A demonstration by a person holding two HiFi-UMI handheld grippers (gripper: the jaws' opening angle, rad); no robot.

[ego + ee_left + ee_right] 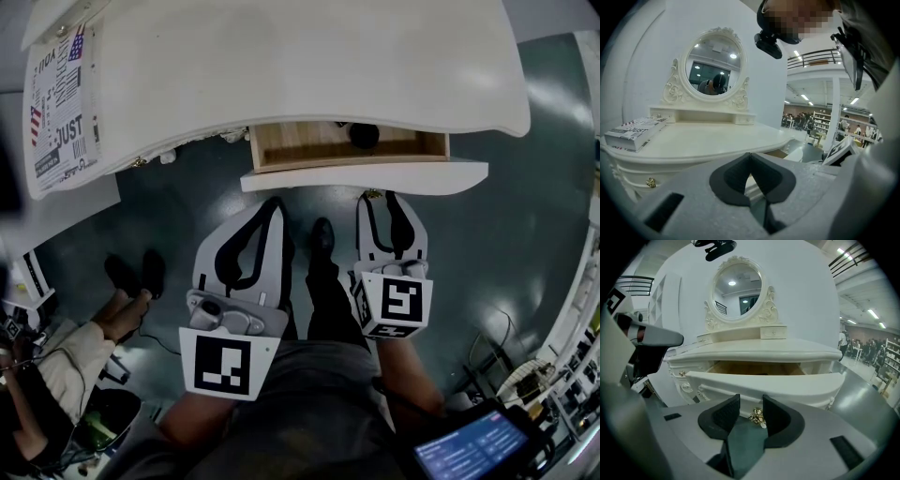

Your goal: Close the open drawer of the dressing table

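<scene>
Head view looks steeply down on the white dressing table point(281, 56), whose drawer point(309, 141) stands pulled out from under the top, with its pale wooden inside showing. A small dark object point(364, 136) lies in the drawer near its back. The curved white drawer front point(366, 176) is the edge nearest the person.

The right gripper point(383, 198) points at the drawer, with its tips just short of the drawer front, right of the front's middle. In the right gripper view the right gripper point(751, 411) has its jaws parted by a moderate gap. A brass knob point(757, 417) on the underside of the drawer front sits in that gap. A sliver of space shows on each side of the knob, so the pads are not pressing it. Above the knob the drawer front point(764, 385) fills the middle of this view, and the open drawer point(754, 367) lies behind it.

The left gripper point(277, 202) hangs below the left end of the drawer front, close to it but apart. In the left gripper view the left gripper point(750, 157) has its tips meeting, with nothing caught between them. The dressing table point(708, 138) is seen from left of the drawer, with an oval mirror point(715, 65) and a book point(635, 131) on its top.
</scene>
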